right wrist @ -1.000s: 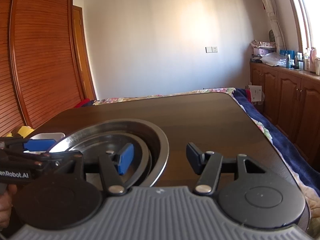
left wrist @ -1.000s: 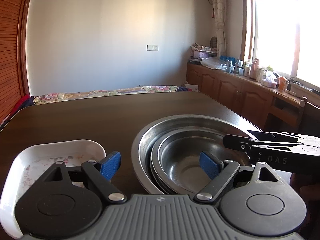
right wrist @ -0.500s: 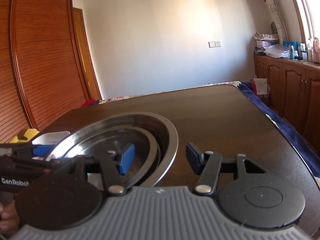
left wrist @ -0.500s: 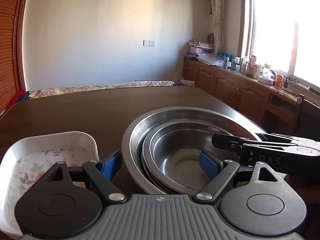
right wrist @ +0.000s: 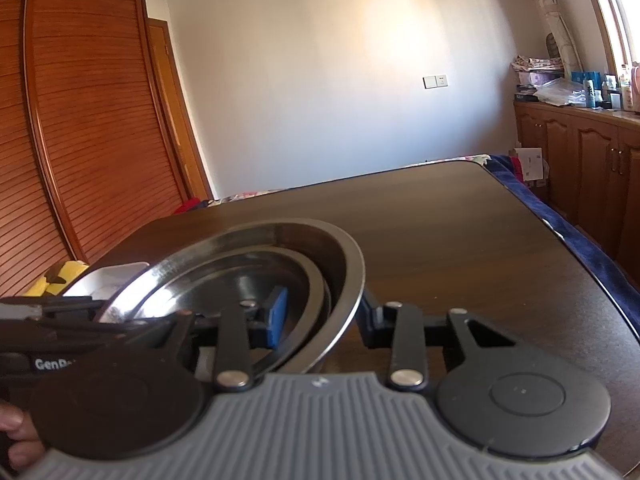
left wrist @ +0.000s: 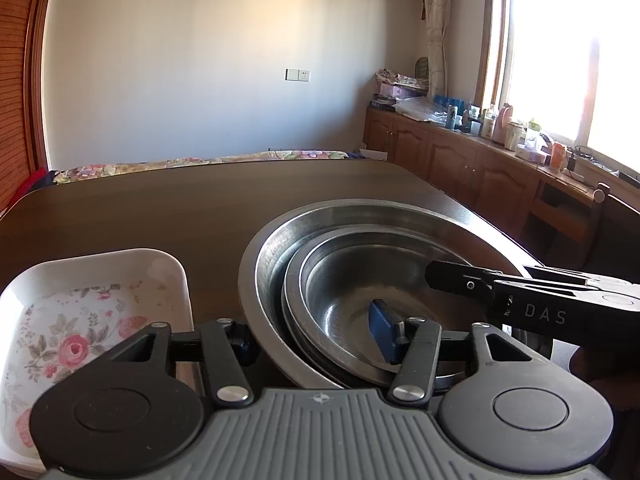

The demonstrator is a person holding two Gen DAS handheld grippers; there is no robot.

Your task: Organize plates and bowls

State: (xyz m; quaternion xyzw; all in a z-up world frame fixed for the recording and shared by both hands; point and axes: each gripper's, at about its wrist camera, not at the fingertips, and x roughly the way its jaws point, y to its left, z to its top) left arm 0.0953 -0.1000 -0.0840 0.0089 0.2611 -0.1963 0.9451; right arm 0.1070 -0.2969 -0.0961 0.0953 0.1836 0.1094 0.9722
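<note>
A stack of nested steel bowls (left wrist: 360,240) sits on the dark wooden table (left wrist: 160,208). My left gripper (left wrist: 312,338) straddles the stack's left wall, one finger outside the big bowl and the blue pad (left wrist: 382,332) inside the smallest bowl. Its jaws are closing, and a strip of steel still shows beside the pad. My right gripper (right wrist: 322,318) straddles the opposite rim of the steel bowls (right wrist: 280,240), blue pad (right wrist: 276,316) inside and the other finger against the outer wall. Its jaws are closing too. A white floral dish (left wrist: 100,280) lies left of the stack.
The table's right edge (right wrist: 580,264) runs close past the bowls, with blue bedding below it. A yellow object (right wrist: 64,276) lies beyond the white dish (right wrist: 116,272). Wooden cabinets (left wrist: 460,160) with bottles line the window wall. A hand (right wrist: 16,436) holds the left gripper.
Both grippers' jaws have narrowed around the stack's walls. Both grippers kept their places at the rims, and the bowls stand where they stood.
</note>
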